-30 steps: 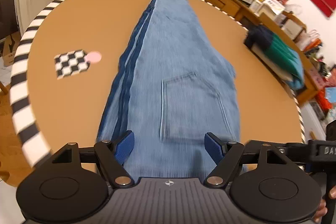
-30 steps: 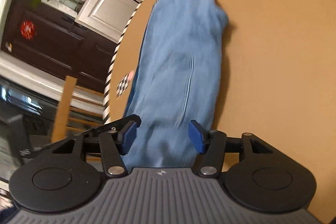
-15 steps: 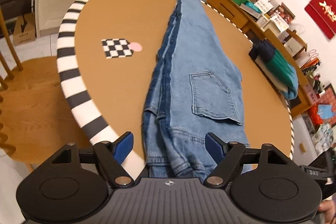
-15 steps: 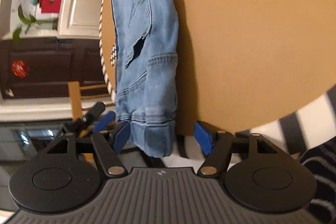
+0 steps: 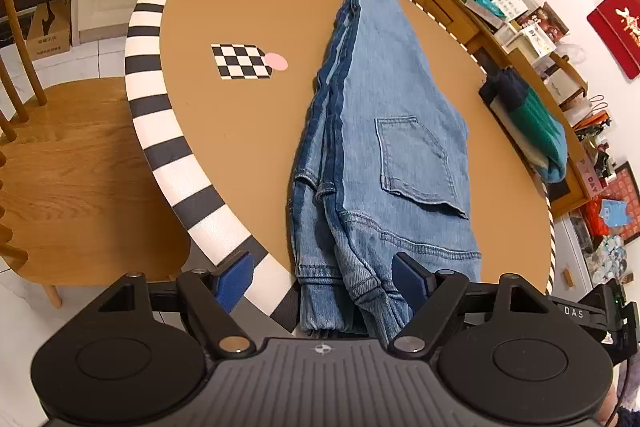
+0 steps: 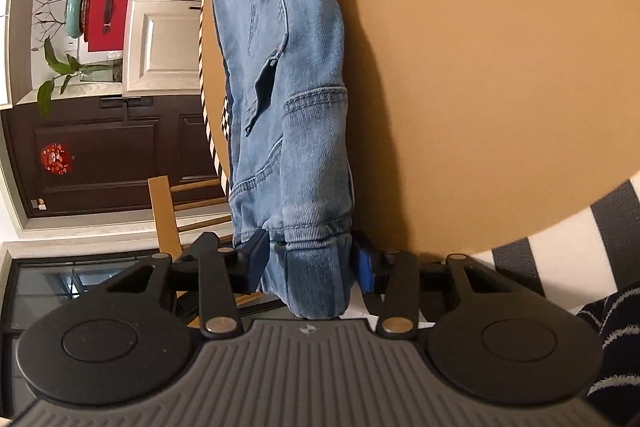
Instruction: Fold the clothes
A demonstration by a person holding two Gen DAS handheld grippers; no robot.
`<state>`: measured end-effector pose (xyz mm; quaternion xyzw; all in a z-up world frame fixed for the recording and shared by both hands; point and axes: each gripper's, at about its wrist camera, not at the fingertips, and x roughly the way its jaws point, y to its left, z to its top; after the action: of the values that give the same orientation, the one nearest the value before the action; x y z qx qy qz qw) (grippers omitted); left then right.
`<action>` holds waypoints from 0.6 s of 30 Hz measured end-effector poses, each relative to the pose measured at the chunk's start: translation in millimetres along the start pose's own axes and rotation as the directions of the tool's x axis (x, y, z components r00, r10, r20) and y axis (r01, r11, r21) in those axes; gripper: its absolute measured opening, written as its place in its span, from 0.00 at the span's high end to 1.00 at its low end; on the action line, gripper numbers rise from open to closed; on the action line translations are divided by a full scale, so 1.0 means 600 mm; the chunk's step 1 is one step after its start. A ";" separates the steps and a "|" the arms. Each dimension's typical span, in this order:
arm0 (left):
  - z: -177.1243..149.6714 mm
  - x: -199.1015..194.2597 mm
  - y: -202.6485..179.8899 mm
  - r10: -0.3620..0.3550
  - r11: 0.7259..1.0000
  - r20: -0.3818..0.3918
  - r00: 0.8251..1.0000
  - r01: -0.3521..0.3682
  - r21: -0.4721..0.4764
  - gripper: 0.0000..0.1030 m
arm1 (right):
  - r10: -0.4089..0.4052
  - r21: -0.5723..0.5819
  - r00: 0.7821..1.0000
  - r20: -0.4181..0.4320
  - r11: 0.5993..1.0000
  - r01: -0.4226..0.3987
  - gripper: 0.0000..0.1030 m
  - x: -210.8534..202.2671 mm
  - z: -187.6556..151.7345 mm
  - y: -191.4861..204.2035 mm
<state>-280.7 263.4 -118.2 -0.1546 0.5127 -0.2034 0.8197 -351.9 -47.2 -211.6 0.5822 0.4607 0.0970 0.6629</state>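
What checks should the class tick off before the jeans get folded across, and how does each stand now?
1. Jeans folded lengthwise, legs stacked: ok.
2. Waistband on the table: not ok, it hangs over the striped edge.
3. Right gripper around the waistband: ok, but firmness of grip cannot tell.
4. Left gripper holding cloth: not ok, open.
5. Folding path free of the checkered card: ok.

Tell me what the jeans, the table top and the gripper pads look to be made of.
Jeans: washed blue denim, matte; twill weave, stitched seams and a patch pocket show. Table top: smooth tan sheet, perhaps laminate or a mat, with low sheen and a black and white striped rim. Pads: blue, matte, likely rubber or soft plastic.
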 end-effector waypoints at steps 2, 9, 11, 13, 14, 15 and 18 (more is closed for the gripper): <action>0.000 0.002 0.000 -0.001 1.000 -0.005 1.000 0.001 0.002 0.23 | -0.002 -0.022 1.000 0.006 1.000 0.002 0.57 -0.004 -0.002 0.000; 0.000 0.015 0.017 -0.081 0.992 -0.064 0.995 0.074 -0.106 0.20 | 0.057 0.010 0.998 -0.001 0.998 -0.057 0.79 -0.014 -0.003 -0.002; -0.001 0.020 0.027 -0.133 0.977 -0.072 0.989 0.119 -0.178 0.19 | 0.089 0.010 0.996 -0.008 0.996 -0.089 0.79 -0.019 0.000 0.008; -0.001 0.027 0.038 -0.186 0.955 -0.076 0.980 0.162 -0.248 0.18 | 0.126 0.024 0.992 -0.014 0.992 -0.125 0.79 -0.022 0.005 0.018; -0.002 0.030 0.043 -0.205 0.944 -0.082 0.975 0.175 -0.278 0.18 | 0.152 0.044 0.988 -0.013 0.988 -0.151 0.79 -0.024 0.007 0.019; -0.002 0.033 0.046 -0.222 0.935 -0.084 0.971 0.188 -0.301 0.17 | 0.178 0.064 0.984 -0.011 0.982 -0.177 0.79 -0.026 0.010 0.021; -0.006 0.041 0.057 -0.292 0.896 -0.075 0.953 0.245 -0.371 0.15 | 0.217 0.095 0.976 -0.015 0.972 -0.215 0.80 -0.028 0.017 0.026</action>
<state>-268.4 281.2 -154.6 -0.3570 0.5666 -0.2275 0.7069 -347.2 -60.3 -190.8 0.6576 0.4070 0.1546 0.6148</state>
